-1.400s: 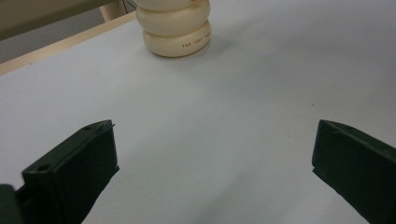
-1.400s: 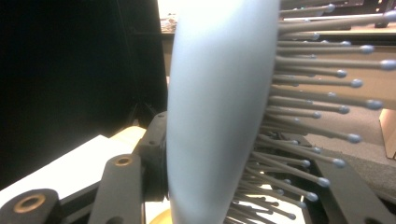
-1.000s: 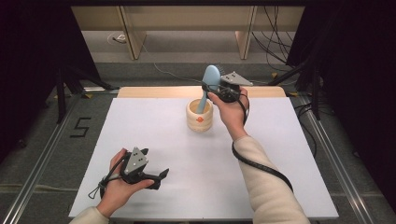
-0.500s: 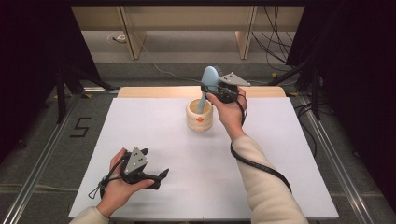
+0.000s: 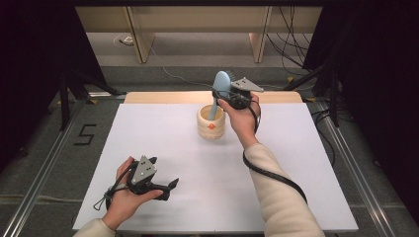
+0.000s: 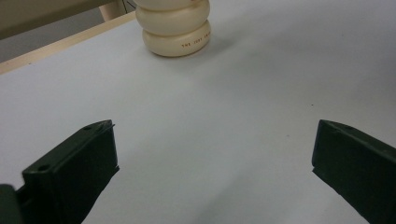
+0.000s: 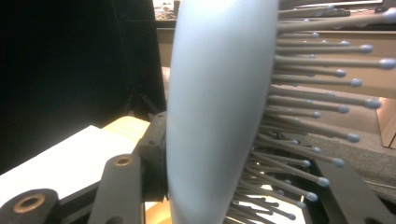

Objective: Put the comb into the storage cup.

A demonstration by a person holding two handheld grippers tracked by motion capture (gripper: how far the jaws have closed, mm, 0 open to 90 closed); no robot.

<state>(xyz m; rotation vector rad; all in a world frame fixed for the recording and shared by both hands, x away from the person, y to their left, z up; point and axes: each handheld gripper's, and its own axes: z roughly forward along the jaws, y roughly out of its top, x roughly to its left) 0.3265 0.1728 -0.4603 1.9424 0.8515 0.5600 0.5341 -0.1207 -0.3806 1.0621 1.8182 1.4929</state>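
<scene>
Left claw [image 5: 170, 186] hovers near, jaws wide apart over bare white table [image 5: 163, 133], gripping nothing. Farther off, cream holder [image 5: 211, 123] reads "THE", rest illegible. Right claw [image 5: 221, 96] is clamped on blue hairbrush [image 5: 220, 85], handle down inside holder.

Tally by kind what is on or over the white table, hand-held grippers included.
Light blue plastic hairbrush: 1
Cream ribbed ceramic cup: 1
Hand-held black grippers: 2, the left gripper and the right gripper
Total: 4
</scene>
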